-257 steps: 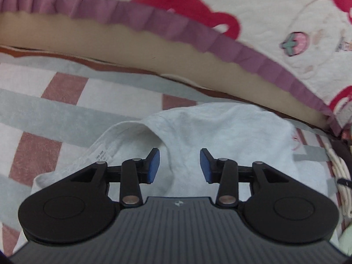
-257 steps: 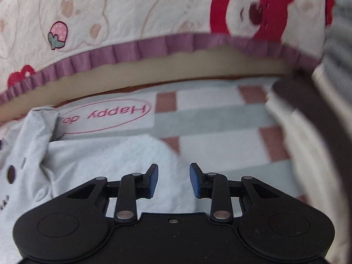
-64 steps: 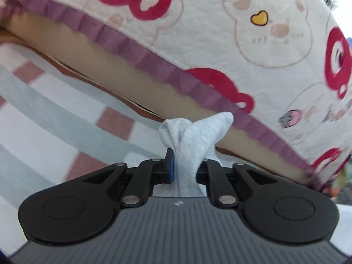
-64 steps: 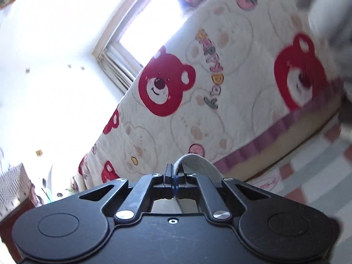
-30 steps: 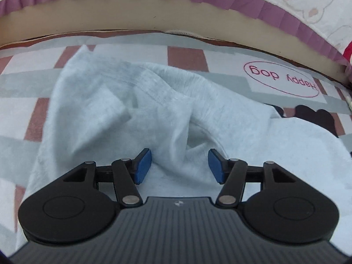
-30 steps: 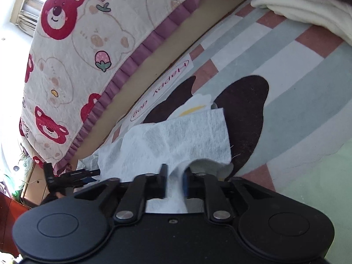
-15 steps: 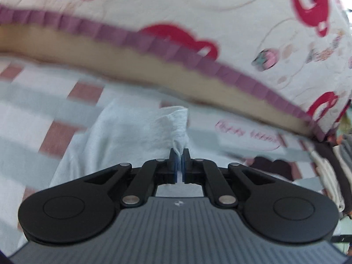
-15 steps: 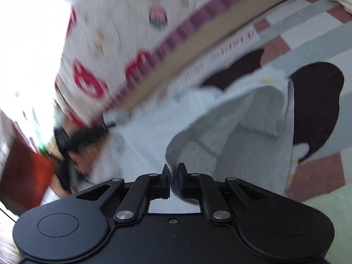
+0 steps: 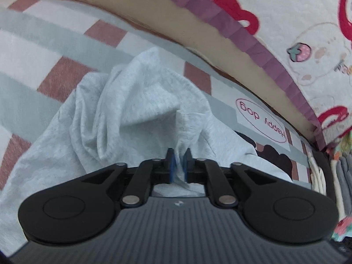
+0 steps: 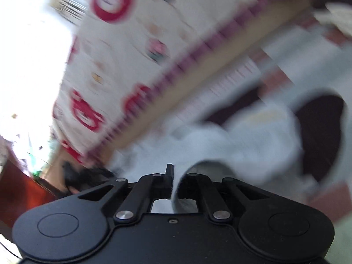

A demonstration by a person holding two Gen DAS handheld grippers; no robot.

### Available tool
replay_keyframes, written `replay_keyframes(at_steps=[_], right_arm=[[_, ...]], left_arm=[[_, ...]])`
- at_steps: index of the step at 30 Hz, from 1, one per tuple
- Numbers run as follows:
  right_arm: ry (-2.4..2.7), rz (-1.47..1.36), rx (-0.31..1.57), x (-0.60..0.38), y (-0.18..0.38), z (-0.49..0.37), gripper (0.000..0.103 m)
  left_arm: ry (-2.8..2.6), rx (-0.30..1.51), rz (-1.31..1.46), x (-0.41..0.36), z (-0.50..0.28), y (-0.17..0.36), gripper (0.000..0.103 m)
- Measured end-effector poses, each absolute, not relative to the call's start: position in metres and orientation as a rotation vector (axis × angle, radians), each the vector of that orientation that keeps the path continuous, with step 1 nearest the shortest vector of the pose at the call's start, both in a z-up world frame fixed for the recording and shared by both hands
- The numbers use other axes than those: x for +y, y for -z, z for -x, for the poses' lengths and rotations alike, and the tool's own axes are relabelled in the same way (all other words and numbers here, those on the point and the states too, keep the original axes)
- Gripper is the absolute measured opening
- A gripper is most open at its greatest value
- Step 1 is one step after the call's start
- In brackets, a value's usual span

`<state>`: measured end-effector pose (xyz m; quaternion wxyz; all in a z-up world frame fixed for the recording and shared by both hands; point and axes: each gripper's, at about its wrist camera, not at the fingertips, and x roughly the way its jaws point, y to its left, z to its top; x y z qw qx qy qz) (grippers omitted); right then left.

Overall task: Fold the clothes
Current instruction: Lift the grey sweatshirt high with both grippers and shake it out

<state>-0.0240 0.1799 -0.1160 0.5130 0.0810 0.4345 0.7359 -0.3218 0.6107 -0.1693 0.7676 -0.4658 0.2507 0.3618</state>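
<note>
On the striped mat (image 9: 55, 41), the light grey garment (image 9: 123, 118) lies rumpled in loose folds, one pinch of it drawn up between the blue pads (image 9: 172, 167) of the left claw (image 9: 178, 165), which is clenched on the cloth. Beside the garment, on the mat, sits an oval "Happy dog" label (image 9: 261, 121), and beyond that runs the purple frill (image 9: 253, 37) of a bear-print quilt (image 9: 297, 11). Through heavy blur, the right claw (image 10: 176, 182) is clamped on a curling edge of the same garment, with a dark patch of the mat (image 10: 319, 136) just past the fabric.
</note>
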Motion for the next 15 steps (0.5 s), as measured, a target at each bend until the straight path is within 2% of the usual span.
replay_keyframes(at_steps=[1, 4, 5, 6, 7, 10, 15], right_arm=[[-1.795, -0.228, 1.013, 0.18, 0.108, 0.025, 0.004], [-1.865, -0.27, 0.939, 0.189, 0.081, 0.032, 0.004], [-1.88, -0.269, 0.917, 0.19, 0.075, 0.034, 0.004], [-1.887, -0.256, 0.896, 0.191, 0.07, 0.036, 0.004], [-1.884, -0.236, 0.878, 0.192, 0.068, 0.038, 0.004], [-1.846, -0.205, 0.839, 0.188, 0.065, 0.036, 0.004], [-1.797, -0.182, 0.75, 0.176, 0.038, 0.023, 0.004]], left_arm=[[-0.779, 0.543, 1.025, 0.613, 0.321, 0.173, 0.028], [-0.771, 0.553, 1.042, 0.619, 0.308, 0.184, 0.033], [-0.774, 0.559, 1.019, 0.62, 0.303, 0.185, 0.031], [-0.781, 0.565, 0.987, 0.619, 0.298, 0.186, 0.014], [-0.795, 0.566, 0.925, 0.617, 0.296, 0.18, 0.003], [-0.831, 0.532, 0.731, 0.604, 0.294, 0.153, 0.003], [-0.844, 0.294, 0.677, 0.582, 0.33, 0.086, 0.003]])
